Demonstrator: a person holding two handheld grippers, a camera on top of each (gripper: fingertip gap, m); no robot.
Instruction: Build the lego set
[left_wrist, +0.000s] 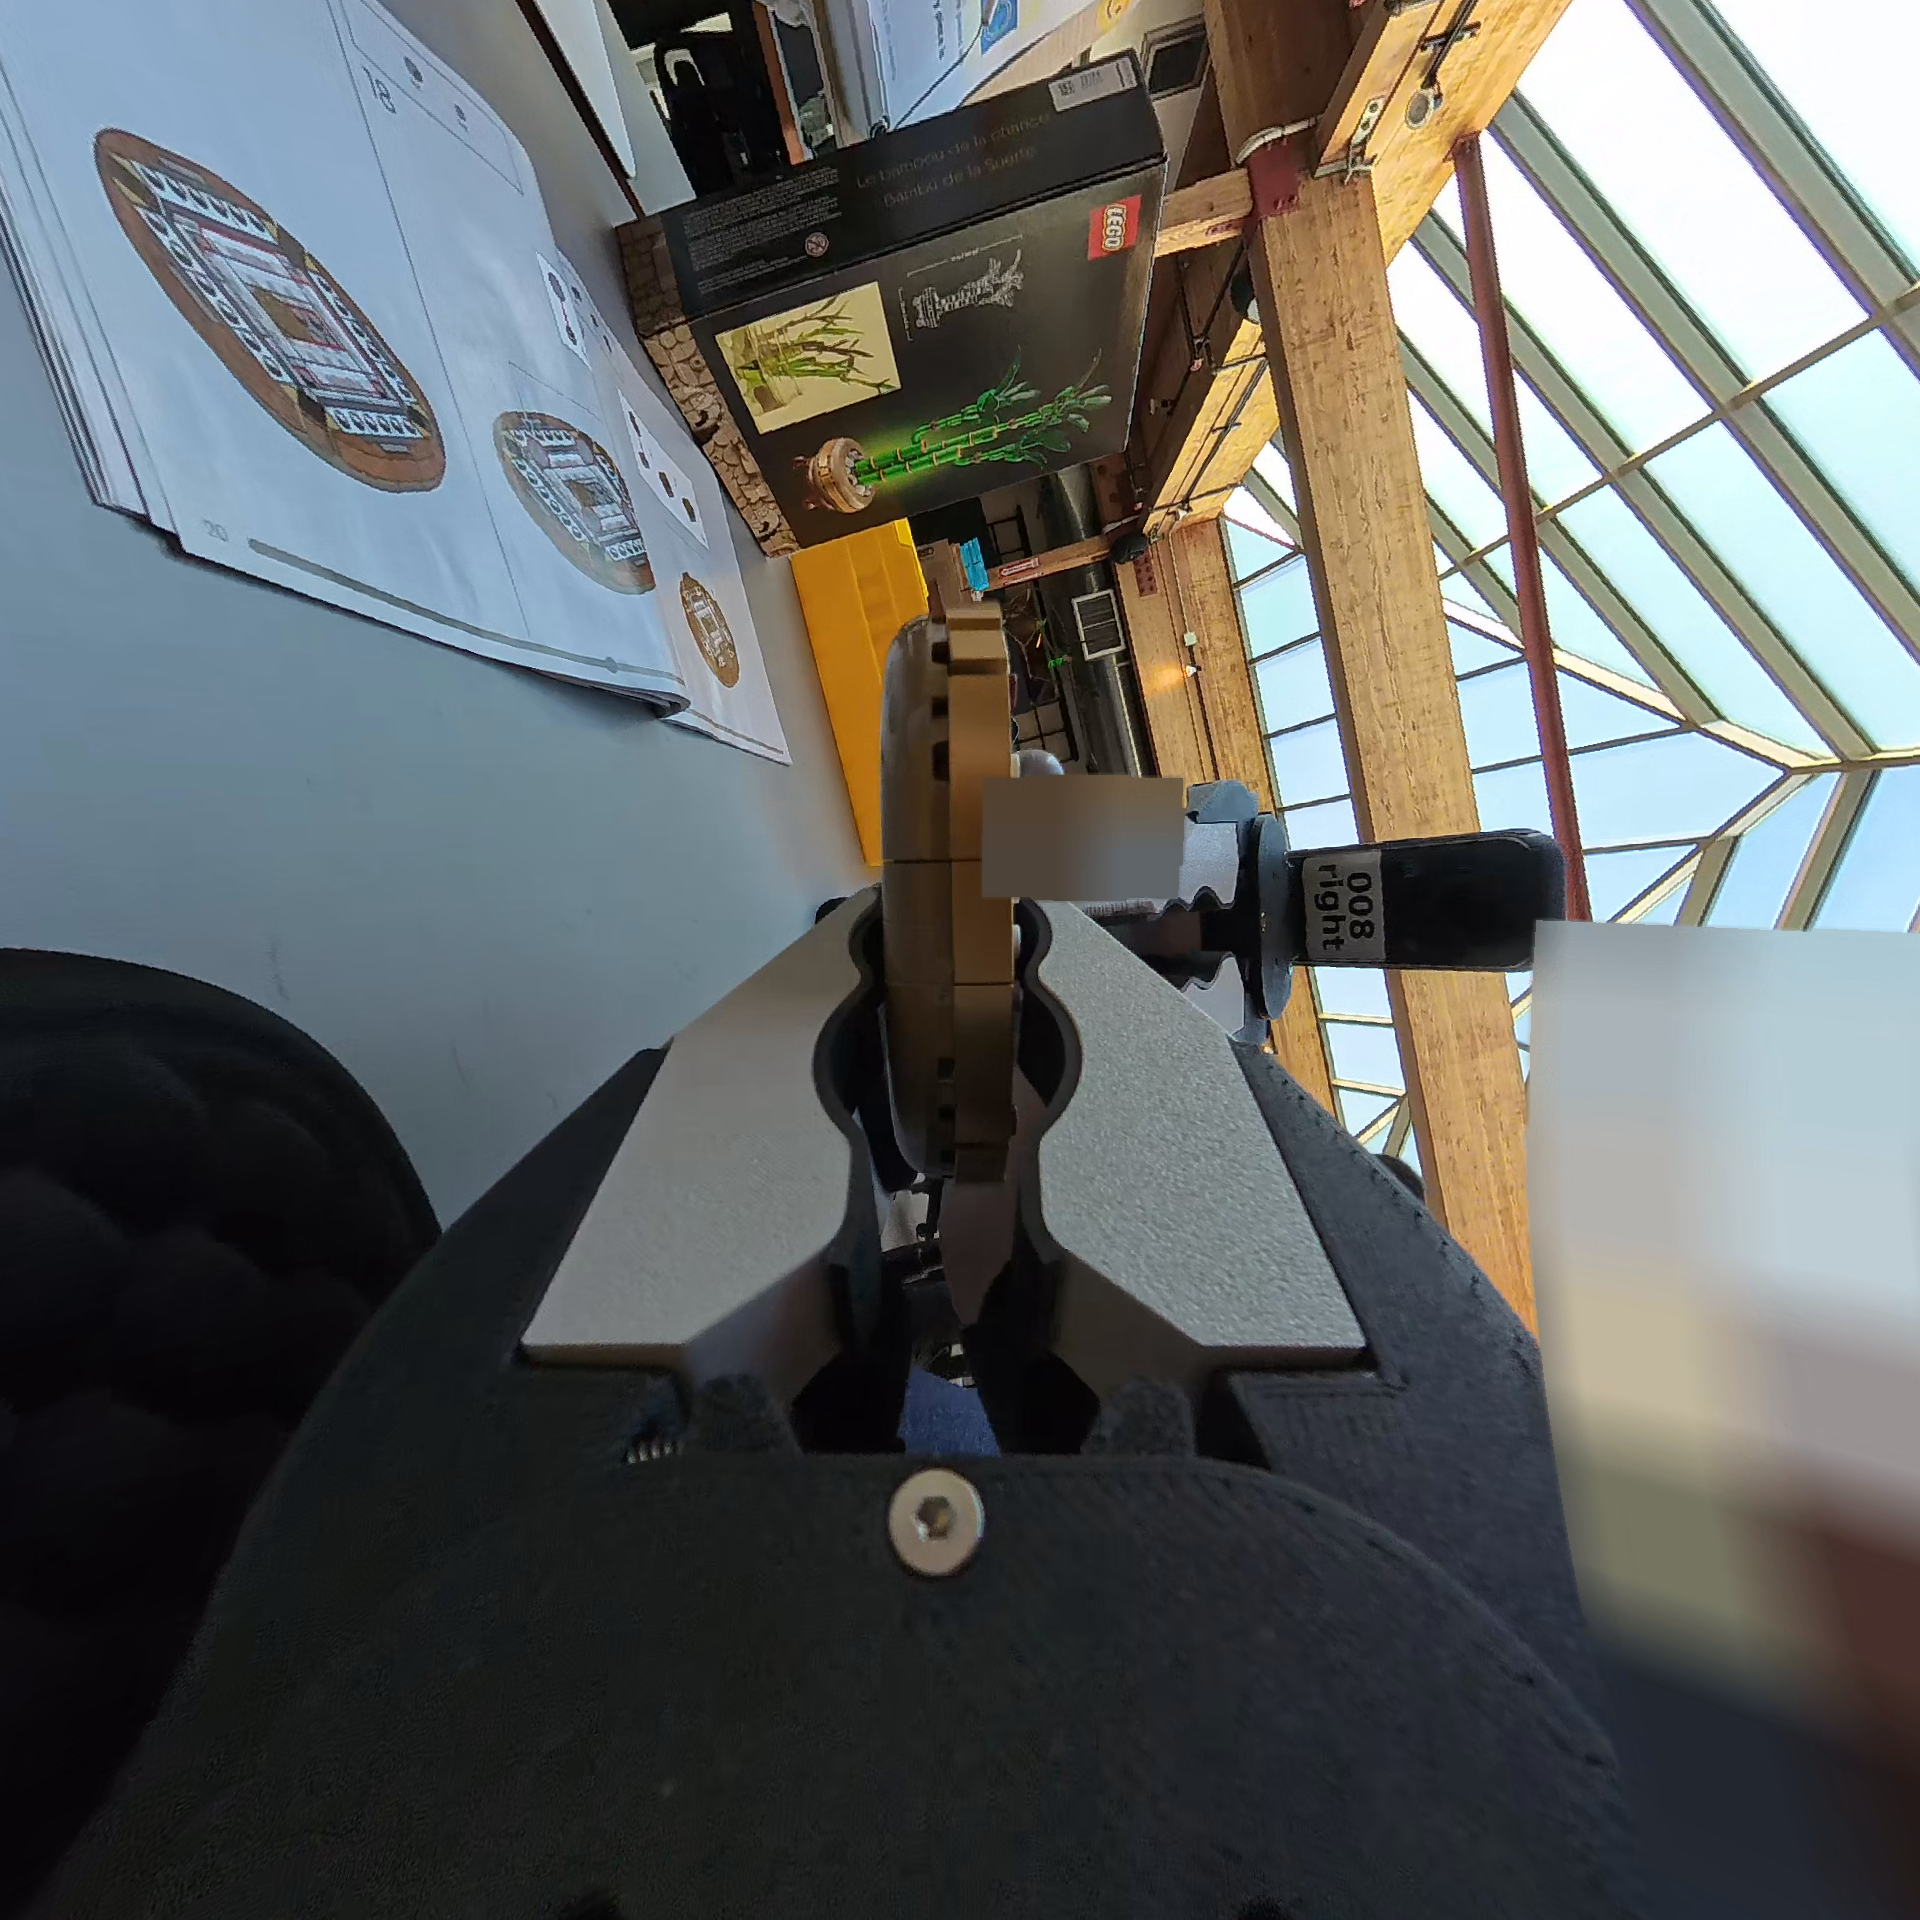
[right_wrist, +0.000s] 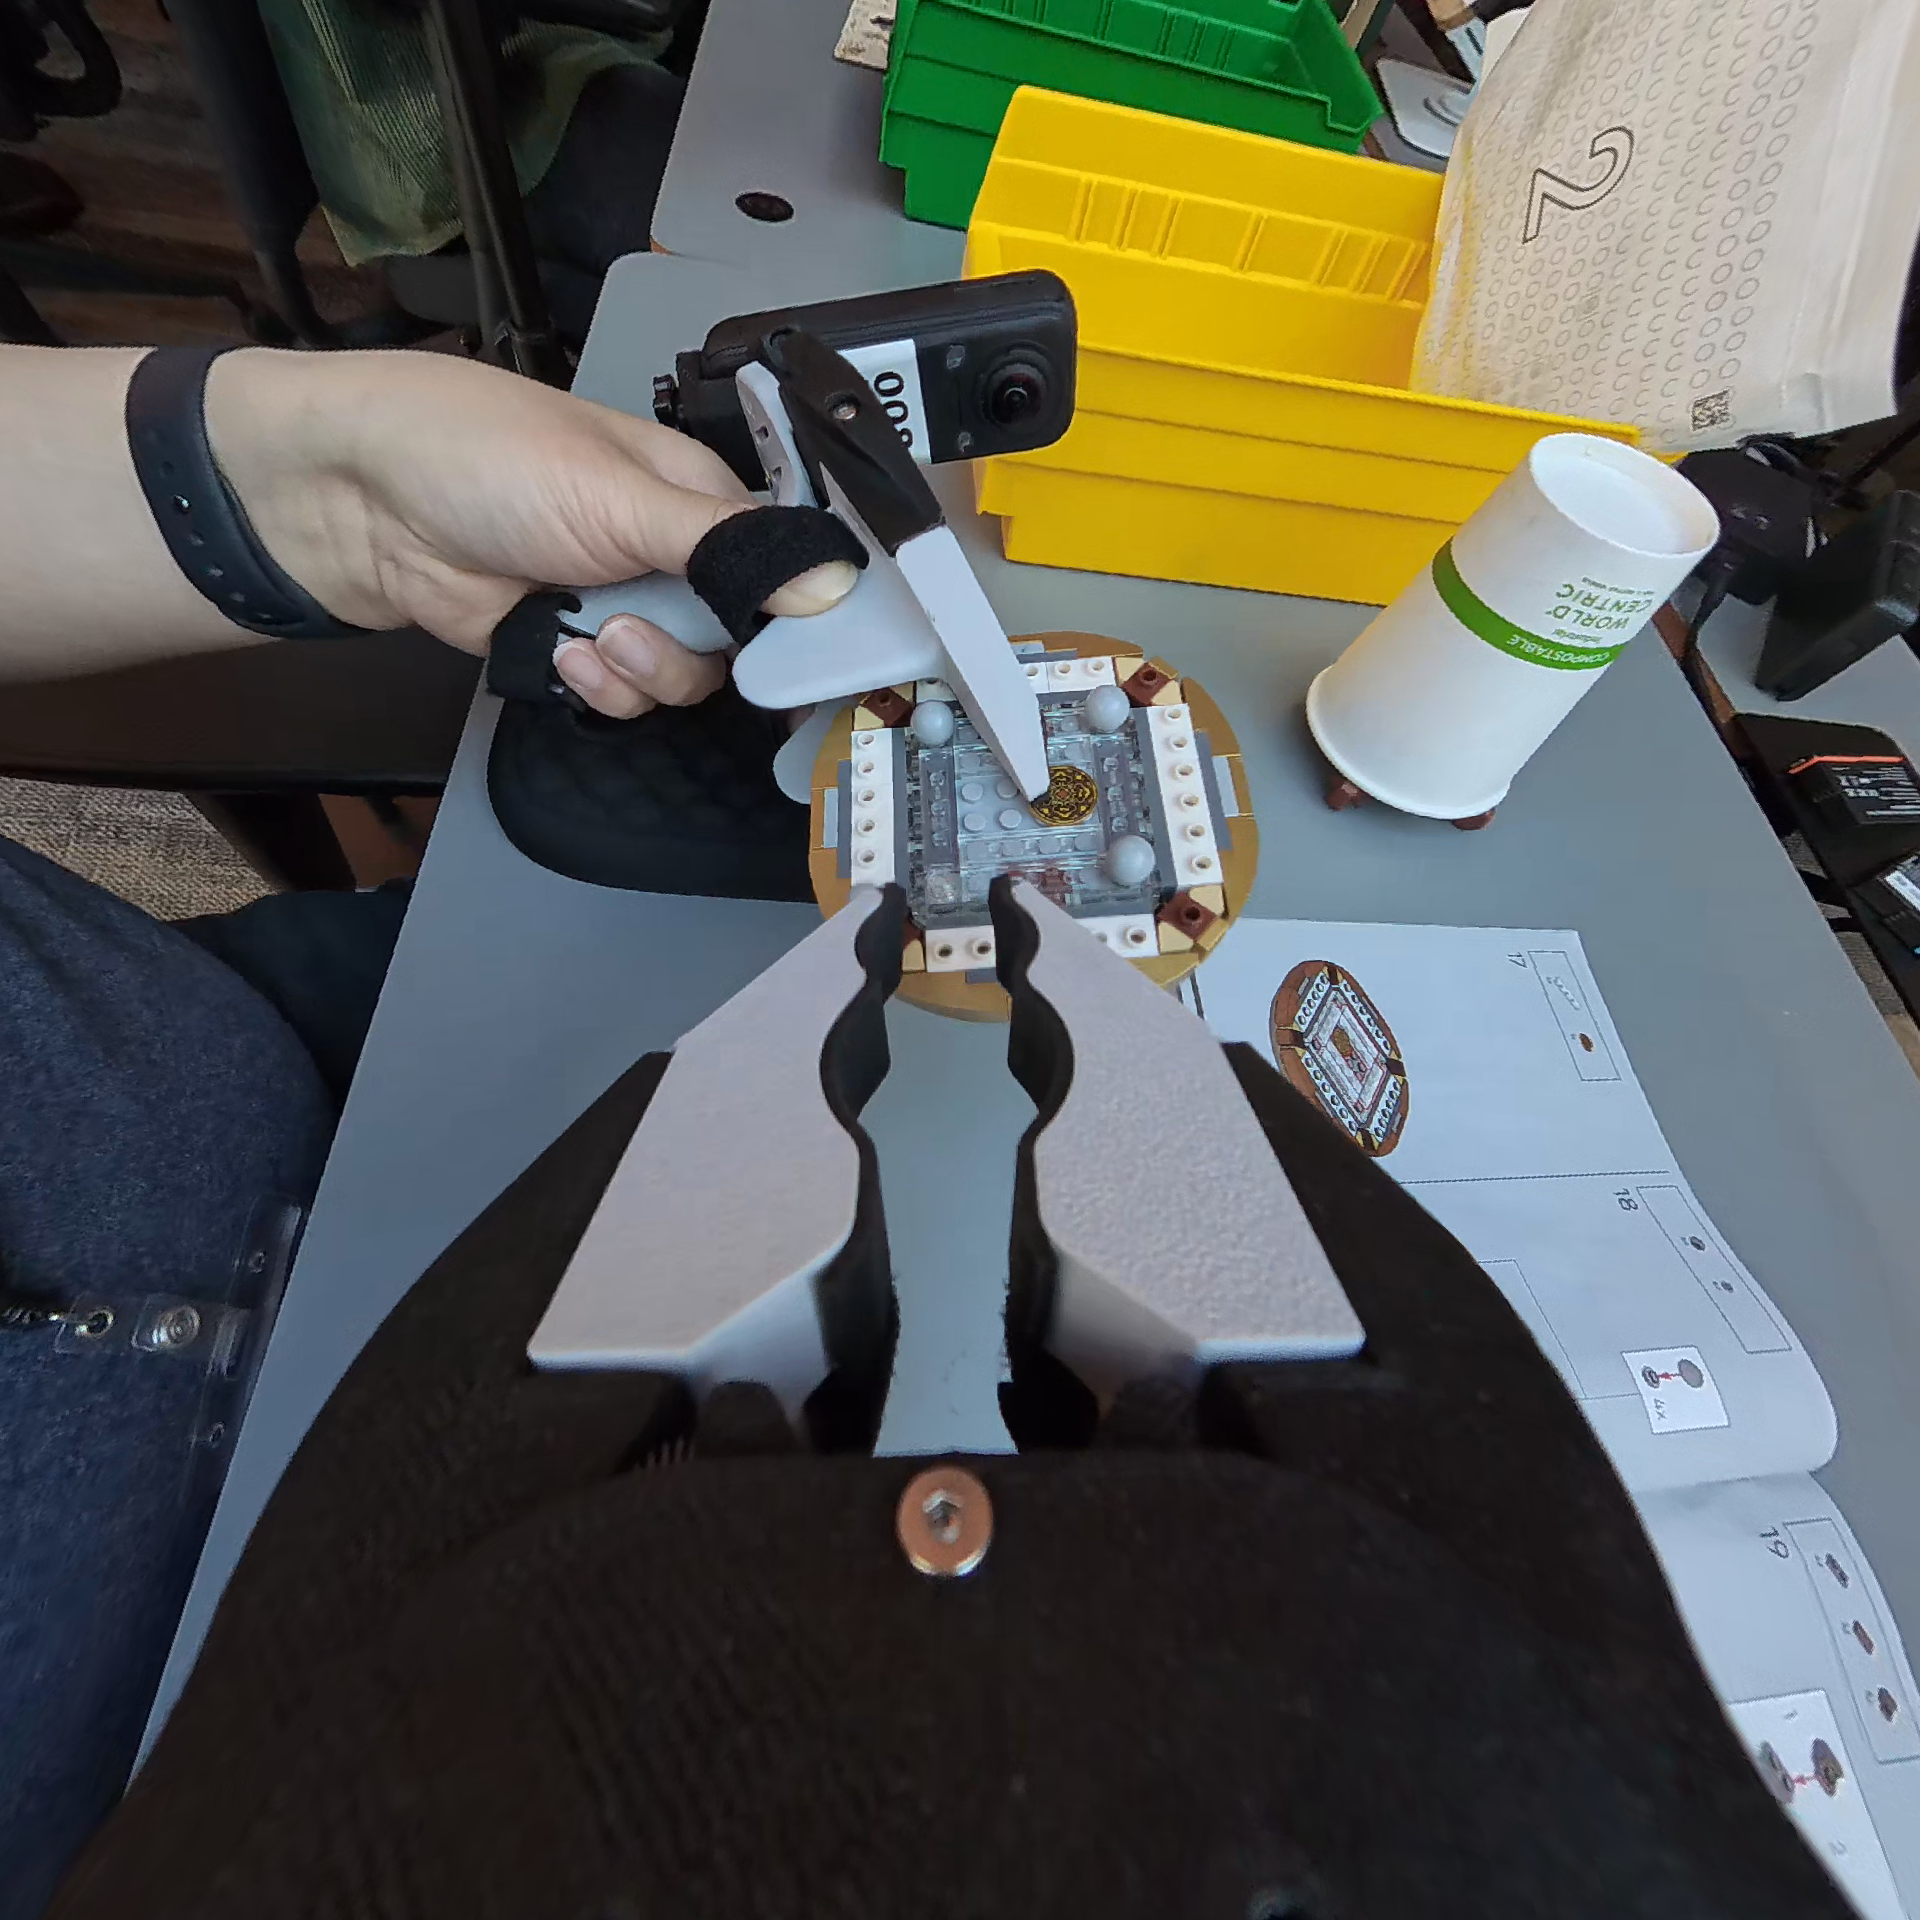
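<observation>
A round tan lego base (right_wrist: 956, 1003) carries white bricks, a clear grey centre, grey balls (right_wrist: 1129, 860) and a gold round tile (right_wrist: 1065, 798). It is held just above the grey table. My left gripper (left_wrist: 951, 914) is shut on this base (left_wrist: 945, 790), which shows edge-on in the left wrist view. In the right wrist view a hand holds that gripper, and its upper finger (right_wrist: 966, 665) lies across the top of the base up to the gold tile. My right gripper (right_wrist: 943, 904) is open and empty, with its tips at the near edge of the base.
An open instruction booklet (right_wrist: 1507, 1195) lies to the right. An upturned paper cup (right_wrist: 1496, 634) rests on small brown pieces. Yellow bins (right_wrist: 1226, 395), a green bin (right_wrist: 1091, 73) and a paper bag (right_wrist: 1662, 208) stand behind. A black pad (right_wrist: 644, 800) lies at the left, and the set's box (left_wrist: 914, 312) stands beyond the booklet. My hands' fingertips stand some 4 cm from each other.
</observation>
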